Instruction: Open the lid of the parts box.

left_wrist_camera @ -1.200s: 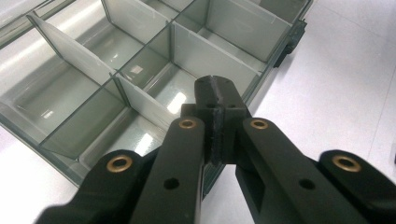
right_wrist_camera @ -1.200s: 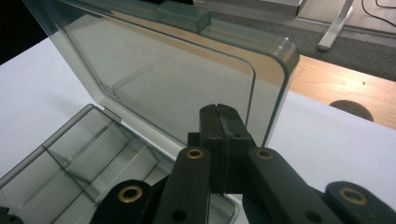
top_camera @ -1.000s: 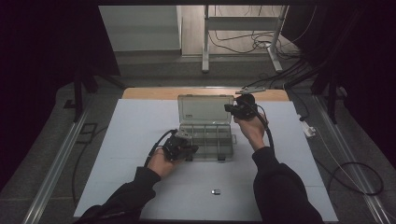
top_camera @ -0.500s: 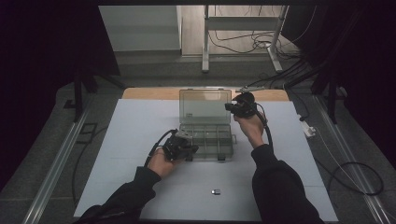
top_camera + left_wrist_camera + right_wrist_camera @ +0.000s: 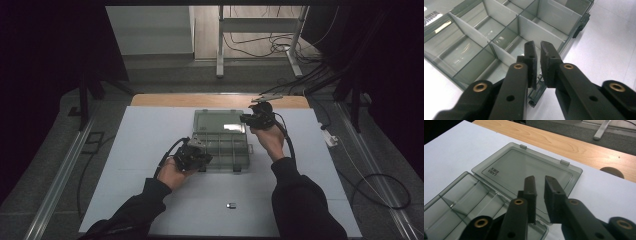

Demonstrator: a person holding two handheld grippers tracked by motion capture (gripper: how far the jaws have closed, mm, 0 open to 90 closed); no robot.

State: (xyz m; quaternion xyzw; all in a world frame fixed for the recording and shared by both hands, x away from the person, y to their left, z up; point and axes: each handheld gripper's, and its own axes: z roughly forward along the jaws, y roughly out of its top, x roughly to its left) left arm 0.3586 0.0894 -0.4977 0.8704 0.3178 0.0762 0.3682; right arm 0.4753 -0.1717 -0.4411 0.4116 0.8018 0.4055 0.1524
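A clear grey compartment box (image 5: 227, 150) lies open on the white mat, its lid (image 5: 222, 121) folded back flat behind it. My left gripper (image 5: 202, 159) hovers at the box's front left corner. Its jaws (image 5: 538, 46) have just been opening and stand a narrow gap apart above the front wall, with nothing between them. The dividers (image 5: 474, 35) and the compartments I can see hold nothing. My right gripper (image 5: 243, 118) is at the lid's right edge. Its jaws (image 5: 541, 180) have also just been opening and stand slightly apart over the lid (image 5: 524, 167), gripping nothing.
A small dark and silver part (image 5: 231, 205) lies on the mat near the front edge, between the person's forearms. A strip of wooden tabletop (image 5: 215, 100) runs behind the mat. A white plug (image 5: 327, 136) and cables lie off the mat's right side.
The lid has settled lower and now lies flat behind the box. Both hands have stayed where they were.
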